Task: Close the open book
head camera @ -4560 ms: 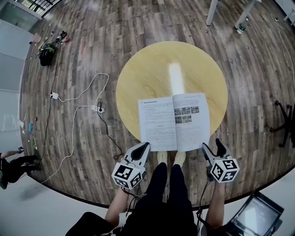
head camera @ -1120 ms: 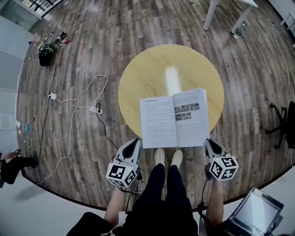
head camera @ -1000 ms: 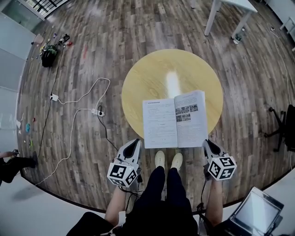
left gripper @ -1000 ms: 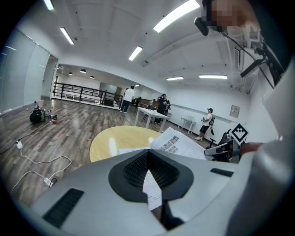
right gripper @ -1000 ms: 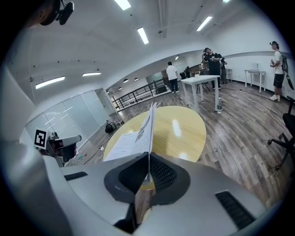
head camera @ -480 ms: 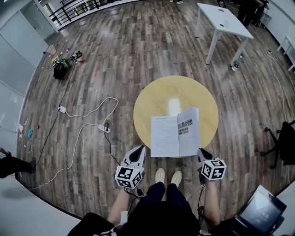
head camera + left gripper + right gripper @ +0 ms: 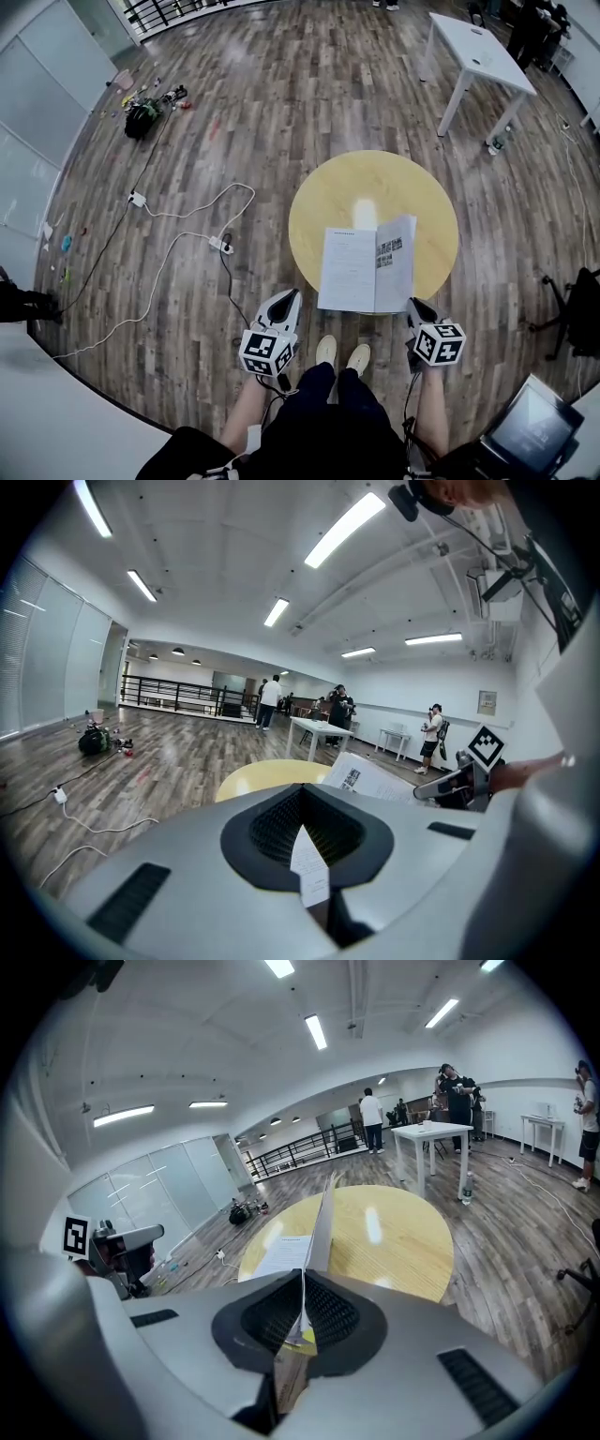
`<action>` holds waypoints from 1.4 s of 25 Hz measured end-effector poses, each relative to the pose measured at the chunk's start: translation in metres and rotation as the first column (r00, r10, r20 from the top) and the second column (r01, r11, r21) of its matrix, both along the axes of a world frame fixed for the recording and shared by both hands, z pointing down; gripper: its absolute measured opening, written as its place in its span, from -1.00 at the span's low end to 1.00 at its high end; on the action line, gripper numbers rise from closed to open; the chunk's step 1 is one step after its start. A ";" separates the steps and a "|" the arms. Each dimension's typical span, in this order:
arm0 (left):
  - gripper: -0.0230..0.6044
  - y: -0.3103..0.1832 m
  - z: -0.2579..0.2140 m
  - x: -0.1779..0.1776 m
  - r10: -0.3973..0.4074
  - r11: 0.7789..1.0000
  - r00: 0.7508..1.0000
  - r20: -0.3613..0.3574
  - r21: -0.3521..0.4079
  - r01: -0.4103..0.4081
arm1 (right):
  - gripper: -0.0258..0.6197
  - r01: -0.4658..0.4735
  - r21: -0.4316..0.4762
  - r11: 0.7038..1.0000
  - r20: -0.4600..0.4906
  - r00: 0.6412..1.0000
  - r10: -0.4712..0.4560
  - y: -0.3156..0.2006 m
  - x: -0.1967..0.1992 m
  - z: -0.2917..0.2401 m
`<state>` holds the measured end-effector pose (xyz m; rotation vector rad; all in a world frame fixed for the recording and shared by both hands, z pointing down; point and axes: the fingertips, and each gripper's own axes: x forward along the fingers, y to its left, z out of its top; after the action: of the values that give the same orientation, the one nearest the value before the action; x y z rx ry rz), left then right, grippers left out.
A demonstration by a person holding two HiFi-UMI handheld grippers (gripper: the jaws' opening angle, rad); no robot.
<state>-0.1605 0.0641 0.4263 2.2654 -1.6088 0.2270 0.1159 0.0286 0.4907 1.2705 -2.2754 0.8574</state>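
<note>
Book (image 7: 366, 265): open, white pages full of print, with small pictures on the right page.
Pose: the left page lies flat and the right page tips up.
Place: at the near edge of the round yellow table (image 7: 328, 202), sticking out over it.
Hold: the right gripper (image 7: 413, 306) pinches the right page's edge.

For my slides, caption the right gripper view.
Right gripper pinches the right-hand page of the open book, held nearly upright above the round yellow table.
</note>
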 end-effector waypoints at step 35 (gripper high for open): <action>-0.93 0.039 0.044 -0.098 -0.186 0.979 0.982 -0.031 -0.091 0.182 | -0.87 0.357 -0.117 0.927 0.040 0.934 -0.355 0.015 -0.183 0.045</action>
<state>-0.2581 0.1034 0.4703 2.0288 -1.7399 0.2002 -0.0670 0.0436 0.5356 0.7636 -2.3258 0.8589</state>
